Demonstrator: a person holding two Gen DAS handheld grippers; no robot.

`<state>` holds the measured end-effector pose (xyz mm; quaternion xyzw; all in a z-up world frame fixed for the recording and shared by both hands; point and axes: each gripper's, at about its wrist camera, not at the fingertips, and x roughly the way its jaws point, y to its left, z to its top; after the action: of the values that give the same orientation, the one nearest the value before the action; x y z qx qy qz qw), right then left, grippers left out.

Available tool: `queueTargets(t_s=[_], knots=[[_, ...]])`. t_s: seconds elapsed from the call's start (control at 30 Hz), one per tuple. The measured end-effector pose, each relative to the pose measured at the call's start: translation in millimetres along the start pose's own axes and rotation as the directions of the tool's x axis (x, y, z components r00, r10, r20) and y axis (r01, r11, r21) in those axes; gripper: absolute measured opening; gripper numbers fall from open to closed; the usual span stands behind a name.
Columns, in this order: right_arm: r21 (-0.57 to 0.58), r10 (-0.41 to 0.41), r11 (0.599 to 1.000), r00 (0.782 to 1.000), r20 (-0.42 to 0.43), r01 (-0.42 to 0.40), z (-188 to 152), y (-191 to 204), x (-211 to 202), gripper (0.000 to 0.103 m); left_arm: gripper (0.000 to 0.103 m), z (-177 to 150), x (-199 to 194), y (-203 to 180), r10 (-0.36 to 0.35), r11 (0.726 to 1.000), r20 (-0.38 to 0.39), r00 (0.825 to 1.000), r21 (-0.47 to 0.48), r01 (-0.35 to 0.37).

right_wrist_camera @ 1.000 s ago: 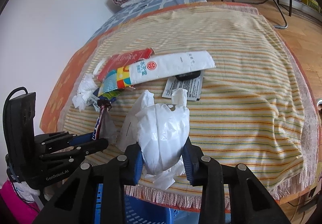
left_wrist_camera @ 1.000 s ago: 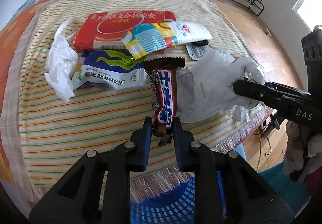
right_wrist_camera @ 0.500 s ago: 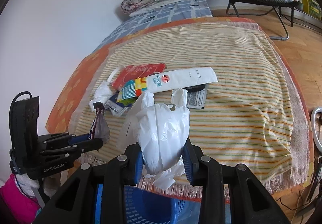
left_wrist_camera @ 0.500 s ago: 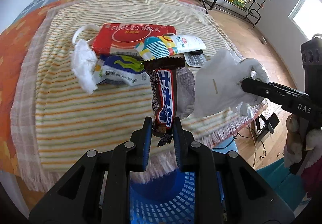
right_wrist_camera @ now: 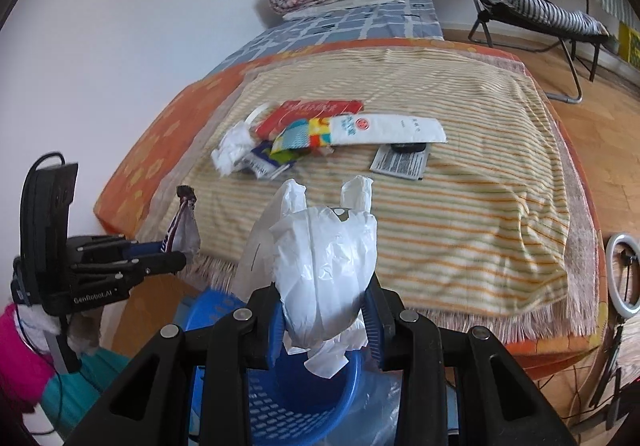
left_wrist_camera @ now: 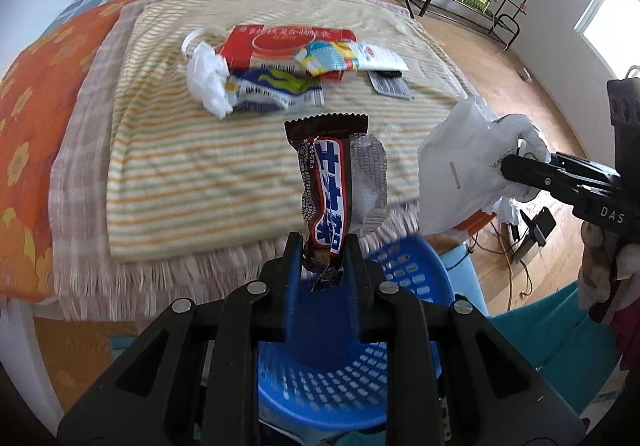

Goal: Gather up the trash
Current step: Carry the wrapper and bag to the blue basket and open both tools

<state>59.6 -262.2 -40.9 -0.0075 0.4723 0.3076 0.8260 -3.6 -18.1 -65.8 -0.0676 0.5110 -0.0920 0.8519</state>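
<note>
Clearly both catches are feather-light and limp: the left tongs (left_wrist_camera: 322,254) clench the chocolate bar wrapper (left_wrist_camera: 330,185) by its torn lower end, the right tongs (right_wrist_camera: 324,316) squeeze a crumpled white plastic bag (right_wrist_camera: 324,270), both past the bed's fringed near edge, above the blue basket (left_wrist_camera: 348,378) (crinkly foil may slip).

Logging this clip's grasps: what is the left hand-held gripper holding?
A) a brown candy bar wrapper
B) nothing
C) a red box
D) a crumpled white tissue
A: the left hand-held gripper is shut on the brown candy bar wrapper, above the blue basket.
</note>
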Motion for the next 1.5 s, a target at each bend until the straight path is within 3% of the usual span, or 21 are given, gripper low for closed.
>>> queueTargets(t_s=[0.3, 0.73, 1.23, 1.37, 1.43, 1.5], knots=[[-0.122, -0.023, 0.992, 0.999, -0.025, 0.020, -34, 32, -1, 0.034, 0.019, -36, -1, -2, 0.010, 1.000, -0.038, 0.999, 0.005, -0.010], [-0.130, 0.001, 0.991, 0.992, -0.126, -0.018, -82, 51, 22, 0.036, 0.020, -86, 10, 2, 0.016, 1.000, -0.111, 0.994, -0.012, -0.018], [-0.135, -0.008, 0.991, 0.983, -0.183, -0.017, -99, 54, 41, 0.037, 0.020, -99, 21, 4, 0.028, 0.999, -0.150, 0.988, -0.012, -0.030], [-0.133, -0.008, 0.991, 0.982, -0.187, -0.017, -99, 54, 42, 0.037, 0.025, -99, 22, 4, 0.027, 0.999, -0.154, 0.988, -0.017, -0.030], [-0.135, -0.005, 0.991, 0.983, -0.186, -0.020, -98, 55, 43, 0.042, 0.028, -99, 22, 3, 0.031, 0.999, -0.153, 0.988, -0.014, -0.034], [-0.141, -0.006, 0.990, 0.983, -0.183, -0.020, -98, 57, 43, 0.053, 0.034, -98, 23, 3, 0.033, 0.999, -0.152, 0.988, -0.015, -0.036]])
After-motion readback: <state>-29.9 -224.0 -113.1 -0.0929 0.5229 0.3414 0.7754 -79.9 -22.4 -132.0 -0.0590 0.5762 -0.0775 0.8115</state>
